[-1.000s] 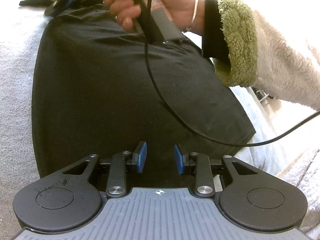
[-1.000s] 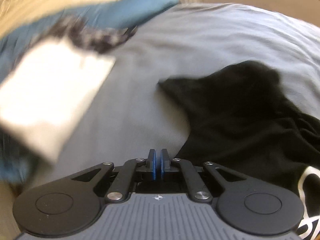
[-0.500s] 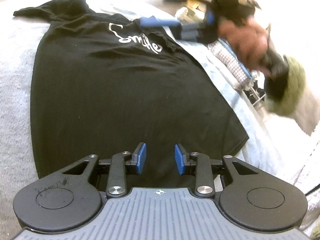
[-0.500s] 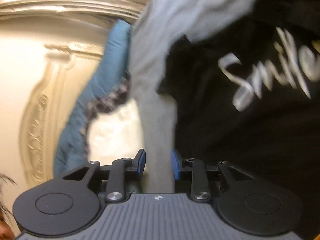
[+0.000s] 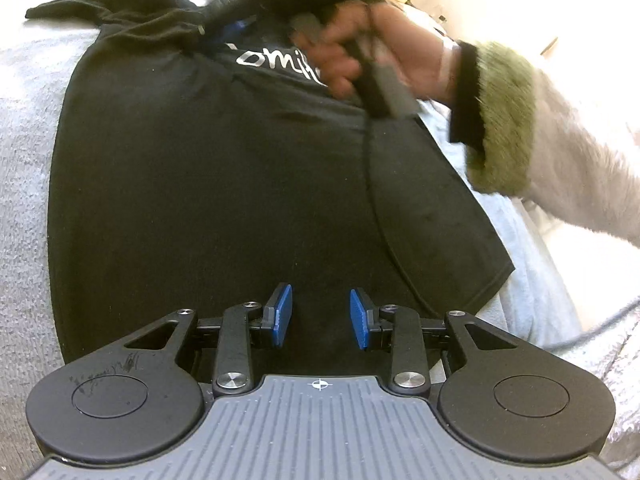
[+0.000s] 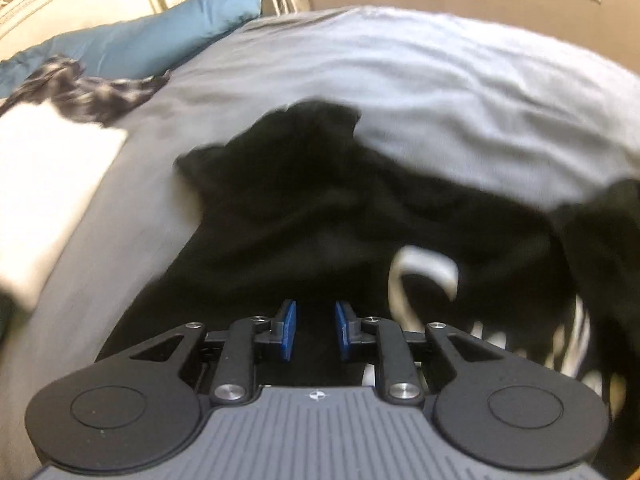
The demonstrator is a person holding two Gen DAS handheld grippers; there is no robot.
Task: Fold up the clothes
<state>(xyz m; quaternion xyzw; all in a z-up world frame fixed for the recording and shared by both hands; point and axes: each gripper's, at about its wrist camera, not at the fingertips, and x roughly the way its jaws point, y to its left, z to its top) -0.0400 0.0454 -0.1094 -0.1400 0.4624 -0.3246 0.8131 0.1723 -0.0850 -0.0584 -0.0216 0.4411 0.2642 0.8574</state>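
A black T-shirt (image 5: 220, 180) with white lettering (image 5: 276, 62) lies flat on a grey bed sheet (image 5: 24, 160). My left gripper (image 5: 320, 316) hovers over its near hem, open, blue pads apart with only cloth beneath. In the left wrist view a person's hand (image 5: 360, 52) holds my blurred right gripper (image 5: 236, 28) down at the shirt's far shoulder. In the right wrist view the right gripper (image 6: 316, 330) sits over the black T-shirt (image 6: 300, 220) beside the lettering (image 6: 420, 272). Its jaws are closing with a gap still between the pads; black cloth lies under them.
A blue pillow (image 6: 140, 44), a dark patterned garment (image 6: 80, 92) and a white folded piece (image 6: 48, 168) lie at the bed's far left. A black cable (image 5: 384, 220) trails across the shirt. A fleece sleeve (image 5: 560, 152) reaches in from the right.
The right gripper, shut a second ago, opened, swung off to the bed's side and came back over the shirt's shoulder. The left gripper has stayed at the hem.
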